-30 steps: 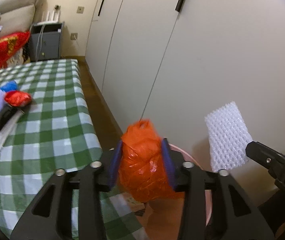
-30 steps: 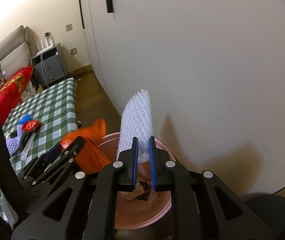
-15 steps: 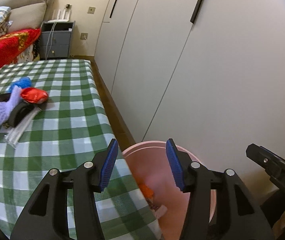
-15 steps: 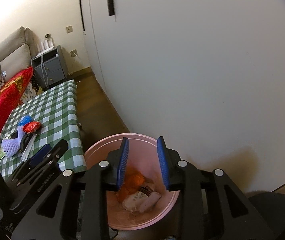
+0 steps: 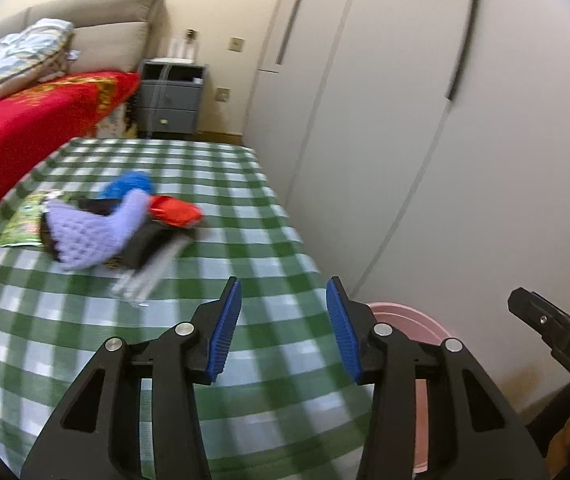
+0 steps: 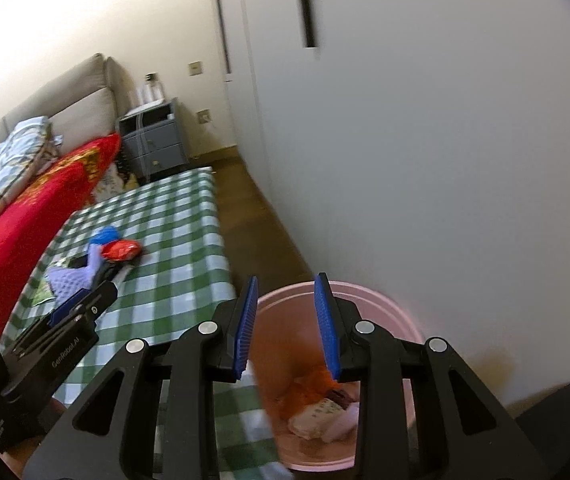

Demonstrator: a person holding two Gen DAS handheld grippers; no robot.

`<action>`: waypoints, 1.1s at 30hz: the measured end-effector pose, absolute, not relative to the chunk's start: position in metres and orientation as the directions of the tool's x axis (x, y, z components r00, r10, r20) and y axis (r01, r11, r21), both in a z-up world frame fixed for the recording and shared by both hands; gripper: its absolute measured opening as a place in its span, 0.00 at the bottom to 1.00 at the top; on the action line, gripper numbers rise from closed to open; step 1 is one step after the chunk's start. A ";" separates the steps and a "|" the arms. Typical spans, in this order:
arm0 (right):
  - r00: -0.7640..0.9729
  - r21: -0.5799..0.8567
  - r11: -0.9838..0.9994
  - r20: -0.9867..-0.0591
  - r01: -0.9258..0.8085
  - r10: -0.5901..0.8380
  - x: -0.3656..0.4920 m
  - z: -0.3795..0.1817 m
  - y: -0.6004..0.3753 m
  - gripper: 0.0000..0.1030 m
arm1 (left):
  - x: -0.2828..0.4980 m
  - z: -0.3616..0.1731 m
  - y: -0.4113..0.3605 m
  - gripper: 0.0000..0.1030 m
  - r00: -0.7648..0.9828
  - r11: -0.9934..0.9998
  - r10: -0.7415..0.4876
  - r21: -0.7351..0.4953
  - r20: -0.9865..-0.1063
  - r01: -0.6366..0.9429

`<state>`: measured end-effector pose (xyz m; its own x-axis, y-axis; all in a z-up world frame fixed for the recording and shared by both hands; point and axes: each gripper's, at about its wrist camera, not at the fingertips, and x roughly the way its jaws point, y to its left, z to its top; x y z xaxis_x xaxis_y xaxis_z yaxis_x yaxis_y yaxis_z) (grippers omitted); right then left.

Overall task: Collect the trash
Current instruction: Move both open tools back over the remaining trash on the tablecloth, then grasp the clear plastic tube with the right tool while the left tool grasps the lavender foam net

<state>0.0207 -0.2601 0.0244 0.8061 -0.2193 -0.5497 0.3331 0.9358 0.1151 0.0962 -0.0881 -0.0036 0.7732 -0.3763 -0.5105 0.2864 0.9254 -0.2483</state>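
My left gripper hangs over the green checked table; its jaws are closing with nothing between them. Ahead of it lies a blurred trash pile: a lilac foam net, a red wrapper, a blue item, a clear plastic strip and a green packet. My right gripper stands open and empty above the pink bin. Inside the bin lie an orange bag and pale scraps. The bin's rim shows behind my left gripper's right finger.
White wardrobe doors rise close behind the bin, with a strip of wood floor between them and the table. A grey nightstand and a sofa with a red blanket stand beyond the table's far end.
The left gripper let the orange bag fall into the bin, then swung left over the table. The right gripper opened and dropped the white foam net into the bin.
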 end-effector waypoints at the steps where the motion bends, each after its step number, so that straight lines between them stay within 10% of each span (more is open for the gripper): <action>1: 0.810 0.118 0.941 -0.550 0.316 -0.203 0.025 0.023 -0.255 0.30 | 0.097 -0.003 -0.083 0.38 0.779 0.930 -0.364 -0.248 -0.511 0.272; 33: 0.753 0.249 0.966 -0.621 -0.073 0.217 0.180 -0.046 -0.099 0.23 | 0.126 0.002 0.066 0.27 0.867 0.957 0.089 -0.198 -0.490 -0.210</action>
<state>0.1798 -0.0990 -0.0460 0.7533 0.2167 -0.6209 -0.0726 0.9658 0.2489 0.1257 0.0657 0.0017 0.8671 0.0891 -0.4901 -0.2103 0.9574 -0.1980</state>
